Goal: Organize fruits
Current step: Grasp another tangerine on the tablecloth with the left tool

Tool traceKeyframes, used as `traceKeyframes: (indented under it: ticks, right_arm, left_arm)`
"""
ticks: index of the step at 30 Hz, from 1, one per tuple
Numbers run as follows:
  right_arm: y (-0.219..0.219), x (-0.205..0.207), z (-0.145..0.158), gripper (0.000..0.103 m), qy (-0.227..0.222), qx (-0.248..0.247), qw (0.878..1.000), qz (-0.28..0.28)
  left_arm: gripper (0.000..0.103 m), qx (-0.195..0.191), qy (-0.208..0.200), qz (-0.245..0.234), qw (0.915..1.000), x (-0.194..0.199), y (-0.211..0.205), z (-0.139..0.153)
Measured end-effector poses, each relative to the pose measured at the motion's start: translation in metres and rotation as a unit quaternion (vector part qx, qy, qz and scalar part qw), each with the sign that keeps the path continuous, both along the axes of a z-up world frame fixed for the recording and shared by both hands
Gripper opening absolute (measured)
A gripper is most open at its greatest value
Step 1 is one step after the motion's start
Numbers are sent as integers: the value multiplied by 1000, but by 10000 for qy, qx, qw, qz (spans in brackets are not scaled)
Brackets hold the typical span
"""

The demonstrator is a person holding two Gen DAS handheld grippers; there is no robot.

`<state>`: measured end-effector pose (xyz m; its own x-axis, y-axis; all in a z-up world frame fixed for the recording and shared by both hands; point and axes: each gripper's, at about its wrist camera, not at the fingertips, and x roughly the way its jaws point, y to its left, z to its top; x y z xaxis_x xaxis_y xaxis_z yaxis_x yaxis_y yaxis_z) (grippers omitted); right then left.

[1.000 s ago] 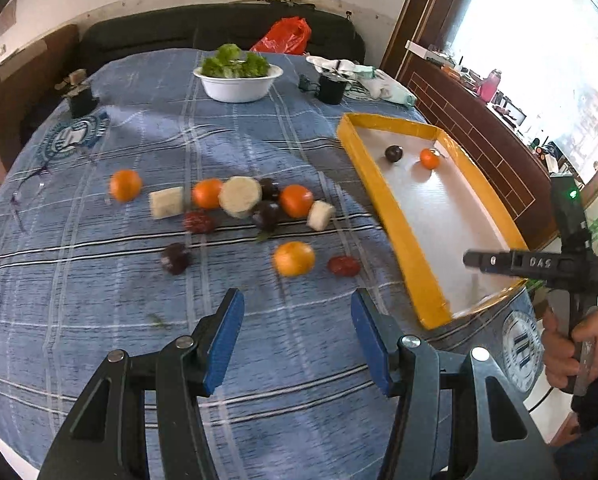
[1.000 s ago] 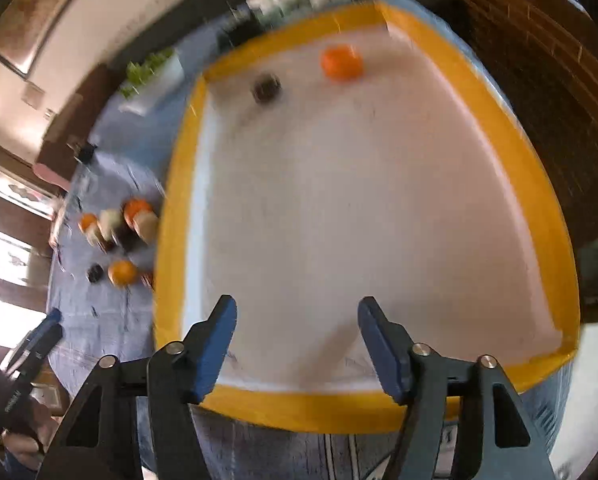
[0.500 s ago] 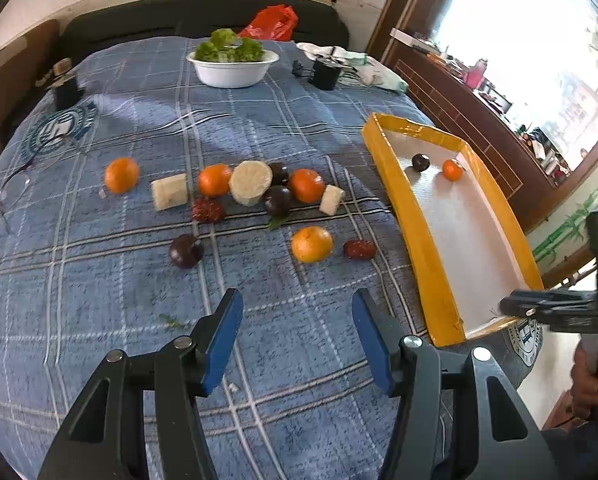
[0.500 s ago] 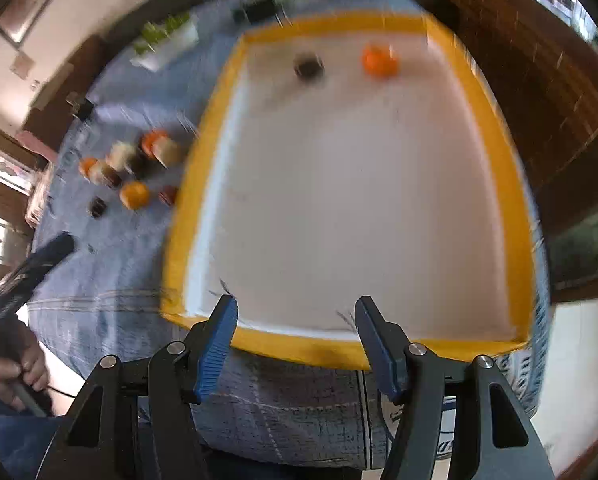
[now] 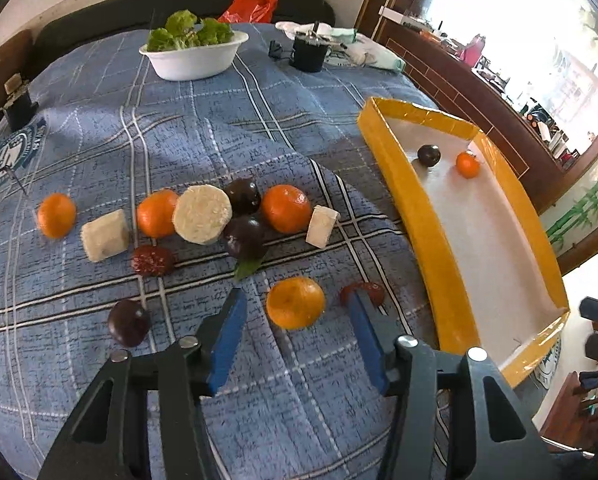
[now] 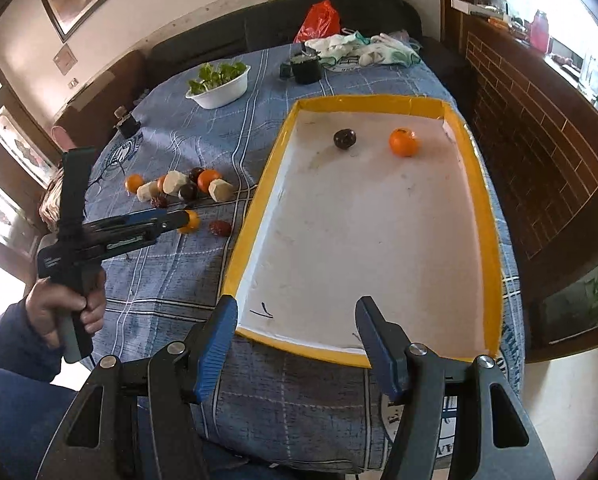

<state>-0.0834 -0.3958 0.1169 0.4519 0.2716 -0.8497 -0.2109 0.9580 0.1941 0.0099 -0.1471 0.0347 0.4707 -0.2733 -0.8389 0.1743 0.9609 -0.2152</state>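
Observation:
Several oranges, dark plums, red dates and white chunks lie loose on the blue checked cloth. My left gripper (image 5: 296, 298) hangs low over the nearest orange (image 5: 295, 308). That orange sits between the blue pads (image 5: 229, 332) with a gap on each side, and the jaws are closing. A red date (image 5: 373, 292) lies just behind the right pad. The yellow-rimmed tray (image 5: 419, 216) holds one plum (image 5: 429, 155) and one small orange (image 5: 467, 164). My right gripper (image 6: 297, 304) is open and empty above the near rim of the tray (image 6: 255, 216).
A white bowl of greens (image 5: 193, 54), a black pot (image 5: 309, 54) and a red bag (image 5: 251, 4) stand at the far end. A dark brick wall (image 6: 539, 140) runs along the right. The person's hand (image 6: 65, 308) holds the left gripper at the table's near edge.
My left gripper moved forward and down onto the nearest orange and its jaws narrowed. My right gripper rose and drew back from the tray, staying open.

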Motion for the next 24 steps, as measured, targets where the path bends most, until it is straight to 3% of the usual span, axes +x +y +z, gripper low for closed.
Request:
traceKeyframes:
  ticks: [3,6,9,12,17,22,24]
  right_arm:
    - [-3,-1,2,66,-43,8,10000,26]
    - [-1,1,3,66,-102,54,9999,116]
    - [7,8,4,66,-150,145,9992,336]
    - [22,23,6,66,-196,261,9967,737]
    - [62,65,3,65,-202,209,9845,1731]
    - [109,99,-28,47,234,-253,9655,2582]
    - [127,106,-40,45,319,-530,9564,2854]
  left_arm:
    - [48,139,29,-3,9999,6,-4,-8]
    - [40,198,173,-8,9997,11,-5,-17]
    - [32,84,161,-88,9998,9,-4,-19]
    - [32,173,132,-134,9997,2,-5,-17]
    - [32,-60,131,73,9999,-21,16,-9]
    - [32,9,-40,383,9993,-49,38,3]
    - [32,6,-78,538,9985,-60,47,7]
